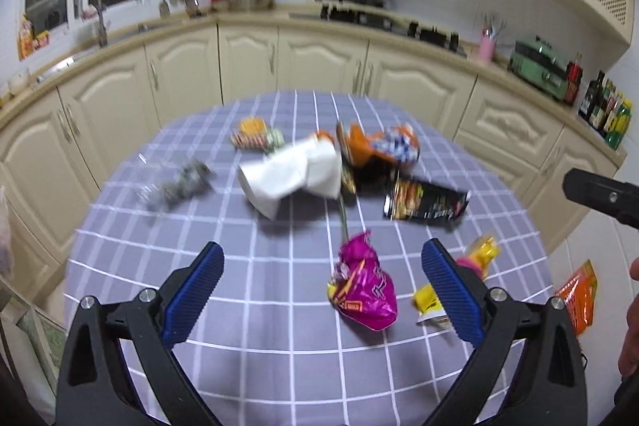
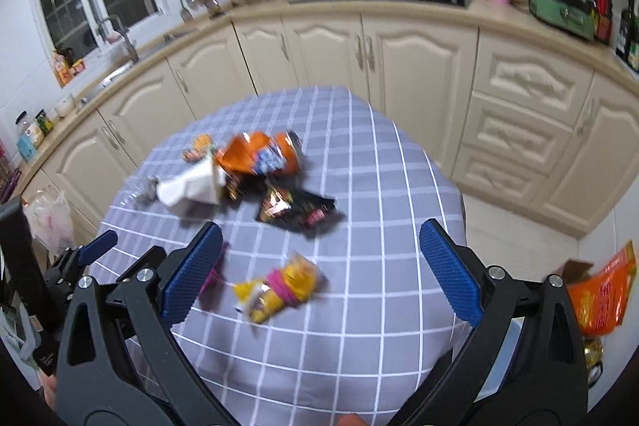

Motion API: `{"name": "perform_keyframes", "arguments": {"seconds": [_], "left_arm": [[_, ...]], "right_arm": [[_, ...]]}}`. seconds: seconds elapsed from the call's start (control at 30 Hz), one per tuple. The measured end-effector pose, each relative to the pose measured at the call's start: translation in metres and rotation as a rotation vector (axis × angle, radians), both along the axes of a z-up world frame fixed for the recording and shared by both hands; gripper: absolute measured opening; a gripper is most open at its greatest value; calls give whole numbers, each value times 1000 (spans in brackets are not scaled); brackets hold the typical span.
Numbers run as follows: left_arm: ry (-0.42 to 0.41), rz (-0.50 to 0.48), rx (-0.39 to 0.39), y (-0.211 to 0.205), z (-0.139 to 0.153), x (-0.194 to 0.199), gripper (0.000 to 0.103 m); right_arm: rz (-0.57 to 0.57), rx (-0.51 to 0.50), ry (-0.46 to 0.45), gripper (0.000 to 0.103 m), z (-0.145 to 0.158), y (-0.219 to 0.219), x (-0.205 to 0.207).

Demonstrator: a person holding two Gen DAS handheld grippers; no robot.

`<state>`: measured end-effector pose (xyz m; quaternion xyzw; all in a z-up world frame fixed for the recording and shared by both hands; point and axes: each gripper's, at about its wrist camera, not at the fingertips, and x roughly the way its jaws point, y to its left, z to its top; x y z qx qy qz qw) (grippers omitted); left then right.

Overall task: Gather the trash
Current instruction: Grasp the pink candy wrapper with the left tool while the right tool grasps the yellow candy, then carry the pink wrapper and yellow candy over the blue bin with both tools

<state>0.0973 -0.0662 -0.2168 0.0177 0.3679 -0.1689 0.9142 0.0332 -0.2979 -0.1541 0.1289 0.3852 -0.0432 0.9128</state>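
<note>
Trash lies on a round table with a grey checked cloth [image 1: 255, 306]. My left gripper [image 1: 323, 258] is open and empty above the near side, with a magenta wrapper [image 1: 363, 290] between its fingers. Farther off lie a white crumpled paper [image 1: 295, 174], an orange bag [image 1: 383, 146], a black packet [image 1: 427, 204], a small striped wrapper [image 1: 255, 134] and clear plastic [image 1: 171, 186]. My right gripper [image 2: 319, 254] is open and empty over a yellow wrapper [image 2: 279, 290], which also shows in the left wrist view [image 1: 479, 254]. The black packet [image 2: 297, 210], orange bag [image 2: 259, 156] and white paper [image 2: 191, 188] lie beyond.
Cream kitchen cabinets [image 1: 319, 62] and a counter with a stove curve behind the table. An orange bag [image 2: 599, 302] sits low at the right, off the table. A white plastic bag [image 2: 48, 218] hangs at the left. The left gripper shows in the right wrist view [image 2: 96, 246].
</note>
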Motion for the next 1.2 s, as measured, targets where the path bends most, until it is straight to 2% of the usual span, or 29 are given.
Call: {"name": "perform_keyframes", "arguments": {"seconds": [0.17,0.2,0.23,0.27,0.3,0.53,0.6,0.67,0.73,0.83,0.87,1.0,1.2], "left_arm": [[65,-38,12,-16,-27,17,94],[77,-51,17,-19,-32,20,81],[104,-69,27,-24,-39,24,64],[130,-81,29,-26,-45,27,55],[156,-94,19,-27,-50,29,41],[149,-88,-15,-11,-49,18,39],[150,-78,-22,-5,-47,15,39],[148,-64,-26,3,-43,12,39],[149,-53,-36,8,-40,10,39],[140,-41,-39,13,-36,6,39],[139,-40,-41,15,-34,5,39],[126,-37,-52,16,-28,1,39],[84,-49,-73,11,-8,-7,39]], "right_arm": [[8,5,57,97,-23,-2,8],[11,7,68,97,-27,0,10],[19,16,84,97,-33,1,12],[23,16,95,97,-37,2,14],[28,14,103,97,-40,4,15],[126,48,168,96,-67,34,26],[147,48,184,89,-75,41,30],[157,44,207,69,-84,46,35],[163,17,200,62,-88,50,36],[182,48,190,42,-87,51,35],[184,47,185,39,-86,50,34],[188,60,159,37,-80,45,29],[163,81,86,37,-55,26,17]]}}
